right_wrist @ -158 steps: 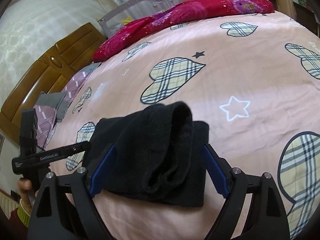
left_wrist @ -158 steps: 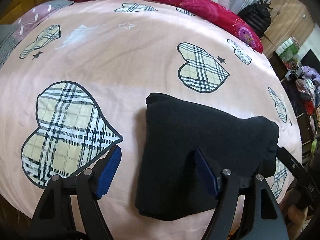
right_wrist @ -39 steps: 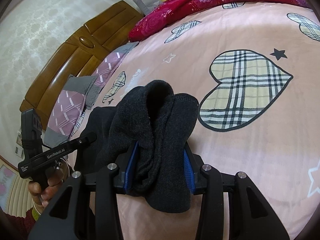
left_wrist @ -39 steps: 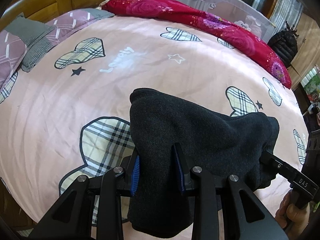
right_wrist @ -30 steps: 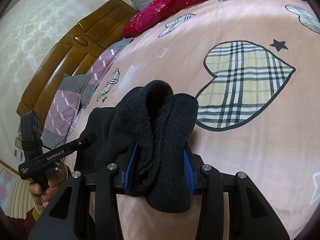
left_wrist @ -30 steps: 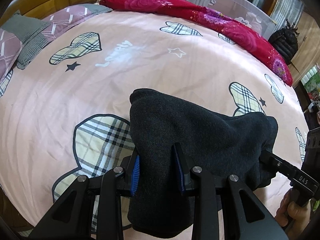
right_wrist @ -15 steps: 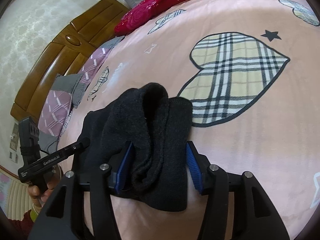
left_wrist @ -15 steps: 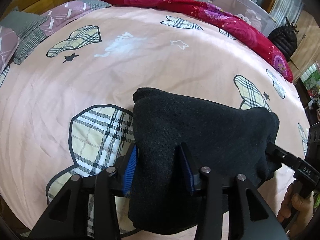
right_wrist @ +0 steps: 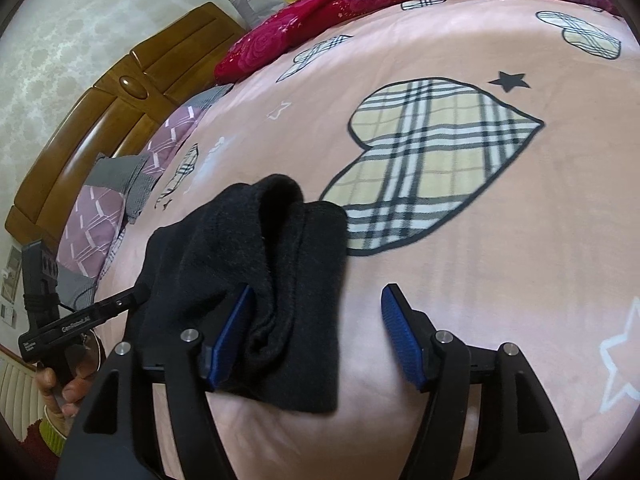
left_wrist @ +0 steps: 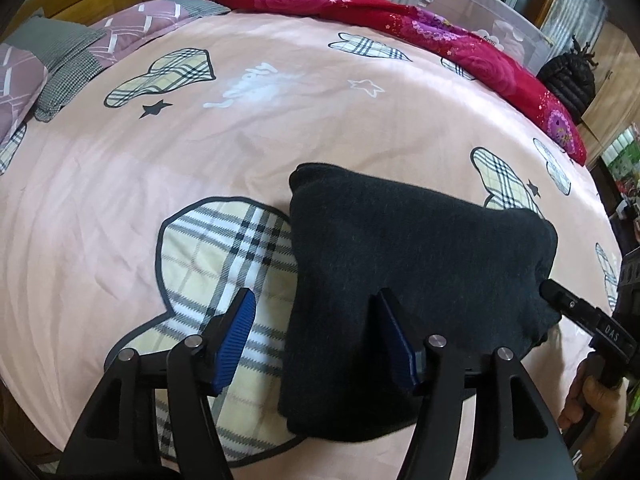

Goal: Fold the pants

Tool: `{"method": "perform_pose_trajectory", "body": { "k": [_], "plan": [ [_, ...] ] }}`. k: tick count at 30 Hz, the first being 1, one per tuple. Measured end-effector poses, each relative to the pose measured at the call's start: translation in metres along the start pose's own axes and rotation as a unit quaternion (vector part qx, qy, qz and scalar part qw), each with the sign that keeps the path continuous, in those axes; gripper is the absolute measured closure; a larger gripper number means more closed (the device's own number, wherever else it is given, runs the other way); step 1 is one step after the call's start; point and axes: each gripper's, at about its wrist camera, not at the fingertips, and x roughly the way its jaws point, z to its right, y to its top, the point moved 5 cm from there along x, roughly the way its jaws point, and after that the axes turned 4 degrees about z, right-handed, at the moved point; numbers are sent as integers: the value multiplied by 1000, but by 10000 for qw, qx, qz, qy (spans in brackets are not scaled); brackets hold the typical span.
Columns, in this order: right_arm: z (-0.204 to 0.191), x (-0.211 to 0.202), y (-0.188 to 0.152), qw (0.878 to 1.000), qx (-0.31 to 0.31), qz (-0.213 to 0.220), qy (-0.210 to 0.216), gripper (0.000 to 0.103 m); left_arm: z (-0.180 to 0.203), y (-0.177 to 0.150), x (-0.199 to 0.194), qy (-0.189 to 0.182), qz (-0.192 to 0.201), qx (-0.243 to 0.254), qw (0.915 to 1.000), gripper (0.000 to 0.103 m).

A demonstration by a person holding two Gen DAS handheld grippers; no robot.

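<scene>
The black pants [left_wrist: 404,264] lie folded in a thick bundle on the pink bedspread [left_wrist: 160,152]. My left gripper [left_wrist: 316,334] is open over the bundle's near left edge, its right pad resting on the cloth and its left pad over a plaid heart. My right gripper [right_wrist: 318,334] is open at the bundle's other end [right_wrist: 256,264], its left pad against the cloth and its right pad over bare bedspread [right_wrist: 520,240]. Neither holds the pants.
A red floral quilt [left_wrist: 400,12] lies along the far side of the bed. Purple and grey pillows [right_wrist: 104,208] sit by the wooden headboard [right_wrist: 120,100]. A black padded jacket [left_wrist: 566,80] is beyond the bed. The right gripper's handle [left_wrist: 588,320] shows at the bundle's right end.
Both grippers were shut on the folded pants and held them up; they have lowered the bundle onto the bed and opened, letting it go.
</scene>
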Motion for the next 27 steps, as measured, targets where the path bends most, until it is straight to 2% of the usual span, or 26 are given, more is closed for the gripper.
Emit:
{"method": "perform_pose_trajectory", "body": {
  "k": [6,9,13,15,17,19,21,23,27],
  "plan": [
    [1,-6,0,9996,-63,6,-286,37,3,-9,-12,124,58,94,9999,40],
    [-13,-15,6,9990,-203,211,-339,37,4,-9,-23,161,164,142,9996,40],
    [-47,-30,16,9966,-539,625,70,37,2,-8,-40,77,340,49,9994,40],
    [-66,-30,19,9944,-669,677,449,37,3,-8,-45,-114,391,-46,9992,40],
    [-83,-22,19,9916,-795,555,858,37,4,-9,-45,-314,437,-182,9984,40],
    [-90,-13,16,9906,-882,435,952,37,8,-12,-39,-541,343,-180,9978,40],
    [-82,3,12,9934,-838,229,749,37,11,-19,-24,-449,155,-50,9989,42],
    [-65,16,7,9962,-634,45,589,41,10,-28,-5,-400,-131,13,9991,41],
    [-50,15,5,9962,-508,80,706,49,3,-35,5,-462,-250,-204,9984,41]
  ]
}}
